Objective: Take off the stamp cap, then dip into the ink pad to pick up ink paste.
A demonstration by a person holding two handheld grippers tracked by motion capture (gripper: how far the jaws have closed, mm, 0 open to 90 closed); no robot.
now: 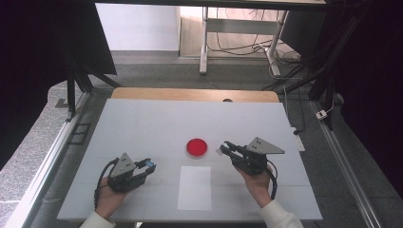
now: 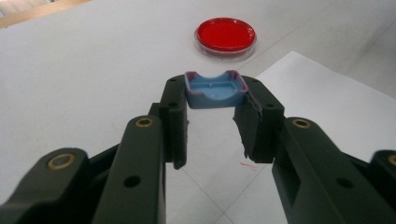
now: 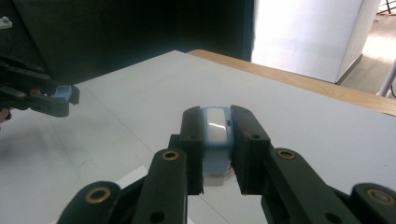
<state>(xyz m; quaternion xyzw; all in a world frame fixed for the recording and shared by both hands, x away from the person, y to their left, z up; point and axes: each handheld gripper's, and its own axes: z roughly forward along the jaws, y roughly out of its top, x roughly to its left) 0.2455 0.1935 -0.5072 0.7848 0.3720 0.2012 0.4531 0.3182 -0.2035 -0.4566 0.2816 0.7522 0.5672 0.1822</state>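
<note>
A white, matte rectangular tabletop [image 1: 142, 128] with a light wooden strip along its far edge [image 1: 195, 94]. A round, clear, shallow dish filled with red [image 1: 196, 147] sits near the middle. Just in front of the dish, apart from it, a plain white rectangular paper sheet [image 1: 195, 188] lies flat, reaching toward the near edge.

The table [image 1: 142, 128] is mostly bare. Only the red dish [image 1: 196, 147] stands near its middle, with the flat white sheet [image 1: 195, 187] just at its 6 o'clock, low enough to pass over. The left gripper [image 1: 148, 167] lies at the dish's 8 o'clock, the right gripper [image 1: 223, 149] close at its 3 o'clock. From 9 round to 1 o'clock of the dish the surface is open to the far wooden edge [image 1: 195, 94].
</note>
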